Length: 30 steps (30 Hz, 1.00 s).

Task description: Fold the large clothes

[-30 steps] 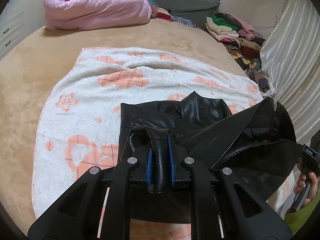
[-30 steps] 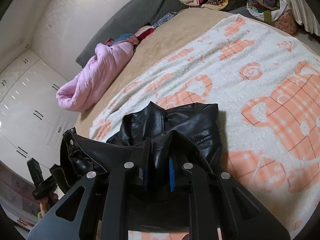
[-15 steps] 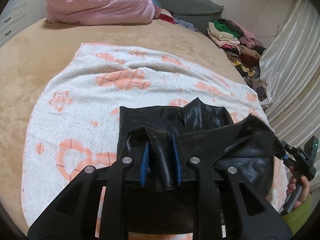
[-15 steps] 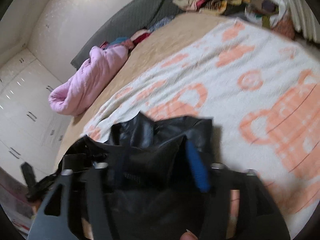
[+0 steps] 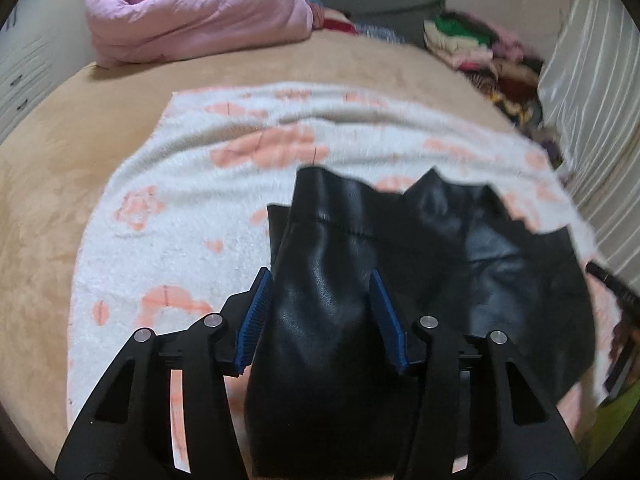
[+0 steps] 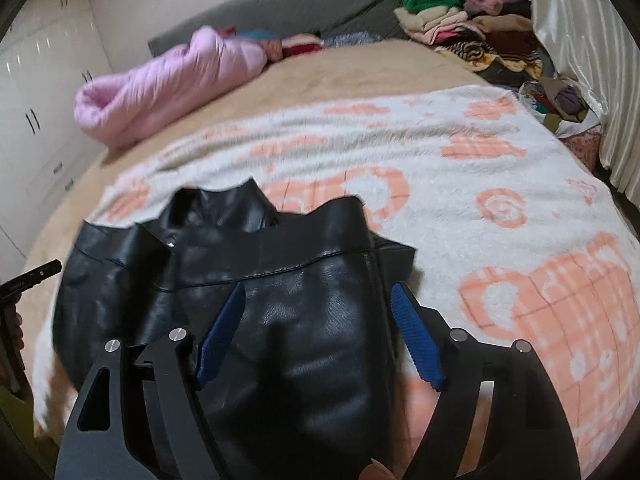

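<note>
The bed (image 6: 360,68) carried a tan cover. A white-and-orange blanket (image 6: 460,208) lay across its near half. A pink quilt (image 6: 160,88) lay at the far left corner, and piled clothes (image 6: 460,24), apparently folded, occupied the far right corner.

A home bedroom: a wide bed under a tan plush cover (image 6: 360,68), a rolled pink quilt (image 5: 196,12), white wardrobe doors (image 6: 36,92), piled folded clothes (image 6: 472,28).
</note>
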{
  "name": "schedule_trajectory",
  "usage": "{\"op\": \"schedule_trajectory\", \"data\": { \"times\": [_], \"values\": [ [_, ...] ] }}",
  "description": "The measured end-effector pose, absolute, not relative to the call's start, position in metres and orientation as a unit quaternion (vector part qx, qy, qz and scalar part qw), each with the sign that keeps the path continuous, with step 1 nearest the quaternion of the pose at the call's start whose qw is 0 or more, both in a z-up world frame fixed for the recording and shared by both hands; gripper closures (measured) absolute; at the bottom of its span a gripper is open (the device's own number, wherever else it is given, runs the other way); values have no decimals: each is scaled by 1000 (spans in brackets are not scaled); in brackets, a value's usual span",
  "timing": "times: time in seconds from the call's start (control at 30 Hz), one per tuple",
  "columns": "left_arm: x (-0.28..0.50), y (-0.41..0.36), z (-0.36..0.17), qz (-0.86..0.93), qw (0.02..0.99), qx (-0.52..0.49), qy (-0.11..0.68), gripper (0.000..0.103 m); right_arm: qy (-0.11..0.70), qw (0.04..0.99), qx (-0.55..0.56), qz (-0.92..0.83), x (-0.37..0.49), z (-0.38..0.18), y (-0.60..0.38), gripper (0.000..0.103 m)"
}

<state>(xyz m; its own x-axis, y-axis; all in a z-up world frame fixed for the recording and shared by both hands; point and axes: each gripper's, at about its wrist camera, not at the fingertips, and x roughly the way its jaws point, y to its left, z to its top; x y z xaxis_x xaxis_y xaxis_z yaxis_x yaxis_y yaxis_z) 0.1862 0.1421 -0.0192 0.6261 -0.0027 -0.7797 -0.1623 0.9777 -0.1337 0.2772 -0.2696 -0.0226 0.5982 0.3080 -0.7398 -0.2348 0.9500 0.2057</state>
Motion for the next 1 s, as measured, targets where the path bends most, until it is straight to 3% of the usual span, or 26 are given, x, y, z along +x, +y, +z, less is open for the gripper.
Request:
{"op": "schedule_trajectory", "data": {
  "times": [0.07,0.1,0.13,0.17,0.2,0.23,0.3,0.4,0.53,0.8,1.0],
  "values": [
    [194,138,-29,49,897,-76,432,55,428,892,28,145,288,-30,-263,29],
    [197,137,-33,52,897,-70,433,55,432,891,17,136,294,-35,-260,35],
    [201,137,-38,53,896,-66,437,56,435,890,10,135,298,-38,-258,52],
    [204,137,-40,57,895,-64,438,61,433,893,3,126,299,-41,-257,67],
    [204,137,-41,64,896,-61,435,84,428,895,2,122,298,-40,-258,86],
    [204,137,-39,68,899,-57,430,93,419,900,12,123,295,-38,-262,91],
    [200,139,-29,68,906,-61,412,101,390,912,37,119,286,-26,-276,93],
    [196,143,-3,53,922,-82,376,101,353,918,110,141,282,-2,-300,93],
    [212,138,17,58,933,-68,350,101,326,928,116,137,296,13,-304,93],
    [254,131,-23,72,914,-43,396,101,378,917,93,88,334,-30,-294,93],
    [261,135,-44,76,906,-39,414,95,410,905,95,70,342,-58,-296,90]
  ]
}}
